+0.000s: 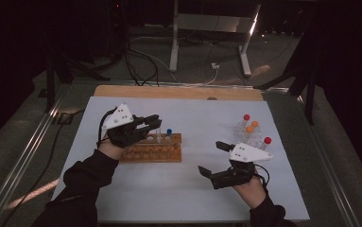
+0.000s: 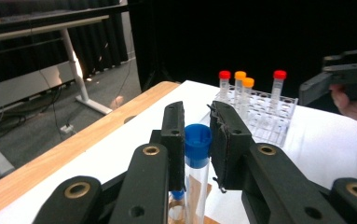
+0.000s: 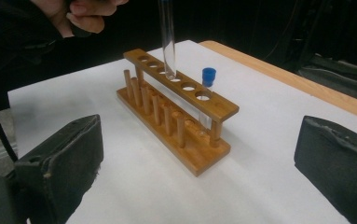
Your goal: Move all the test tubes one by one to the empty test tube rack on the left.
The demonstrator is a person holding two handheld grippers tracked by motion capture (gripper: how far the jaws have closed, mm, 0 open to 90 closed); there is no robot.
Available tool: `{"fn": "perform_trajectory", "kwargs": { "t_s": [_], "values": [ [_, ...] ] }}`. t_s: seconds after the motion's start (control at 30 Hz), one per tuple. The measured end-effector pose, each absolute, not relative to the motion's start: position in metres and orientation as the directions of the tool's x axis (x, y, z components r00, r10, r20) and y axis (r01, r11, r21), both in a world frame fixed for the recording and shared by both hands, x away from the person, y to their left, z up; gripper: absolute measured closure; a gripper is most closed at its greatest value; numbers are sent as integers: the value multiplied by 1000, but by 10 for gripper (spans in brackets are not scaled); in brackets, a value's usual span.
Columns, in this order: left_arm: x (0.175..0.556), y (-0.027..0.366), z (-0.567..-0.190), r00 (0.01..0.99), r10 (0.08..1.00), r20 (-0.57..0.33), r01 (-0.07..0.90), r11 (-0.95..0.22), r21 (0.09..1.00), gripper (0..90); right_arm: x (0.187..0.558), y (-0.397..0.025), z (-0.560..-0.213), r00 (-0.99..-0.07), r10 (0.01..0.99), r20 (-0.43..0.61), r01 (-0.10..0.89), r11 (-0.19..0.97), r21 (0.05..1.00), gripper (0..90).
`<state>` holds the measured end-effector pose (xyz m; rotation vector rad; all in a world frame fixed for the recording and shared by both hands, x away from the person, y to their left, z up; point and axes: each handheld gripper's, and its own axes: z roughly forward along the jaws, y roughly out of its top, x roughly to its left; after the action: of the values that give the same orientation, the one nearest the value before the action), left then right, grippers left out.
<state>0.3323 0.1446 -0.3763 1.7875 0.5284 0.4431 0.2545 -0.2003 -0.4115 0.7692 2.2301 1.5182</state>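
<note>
Black jaws of the left gripper (image 1: 154, 121) are clamped on a clear tube with a blue cap (image 2: 198, 140), seen in the left gripper view pinched just under the cap, which stands level with the jaw tips. In the right gripper view the tube's glass body (image 3: 168, 37) hangs upright from that gripper with its rounded bottom at one of the middle holes in the top rail of the wooden rack (image 3: 181, 116); whether the tip touches the wood I cannot tell. The rack lies directly beneath the left gripper on the white table (image 1: 193, 189), with a row of pegs along its near side. One hole farther towards the rack's right end from the held tube, a second blue-capped tube (image 3: 207, 100) stands seated in the rack. Beyond the left gripper's jaw tips, well apart, a clear plastic rack (image 2: 271, 119) carries four capped tubes, two red (image 2: 224, 81) and two orange (image 2: 248, 91). The right gripper (image 1: 212, 158) hovers over bare table to the right of the wooden rack, just on the near side of the clear rack, its jaws spread wide with nothing between them; its own view looks across at the wooden rack between the two pads.
</note>
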Motion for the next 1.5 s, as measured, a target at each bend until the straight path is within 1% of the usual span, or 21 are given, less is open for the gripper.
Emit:
{"fn": "perform_trajectory", "kwargs": {
  "t_s": [0.13,0.3,0.33,0.37,0.43,0.83,1.33,1.5],
  "values": [
    [343,147,-382,803,596,21,149,-235,960,776,254,-201,-411,-798,603,22,240,284,928,11],
    [353,148,-392,784,621,-12,187,-217,958,776,254,-201,-411,-798,602,20,237,283,929,11],
    [354,148,-395,776,631,-5,186,-221,958,776,254,-201,-411,-799,602,23,239,283,929,11],
    [355,148,-397,775,632,-3,186,-223,957,776,254,-201,-411,-798,602,21,239,283,929,11],
    [357,148,-400,771,636,-29,201,-200,959,776,254,-201,-412,-798,602,21,239,285,928,11],
    [357,136,-421,781,623,-44,230,-222,947,776,254,-202,-412,-798,602,21,241,287,927,11],
    [354,132,-444,767,640,-43,252,-240,937,775,254,-203,-412,-800,599,25,246,289,925,11],
    [354,129,-451,765,644,-27,260,-270,927,775,254,-203,-413,-802,597,26,248,293,923,11]
  ]
}}
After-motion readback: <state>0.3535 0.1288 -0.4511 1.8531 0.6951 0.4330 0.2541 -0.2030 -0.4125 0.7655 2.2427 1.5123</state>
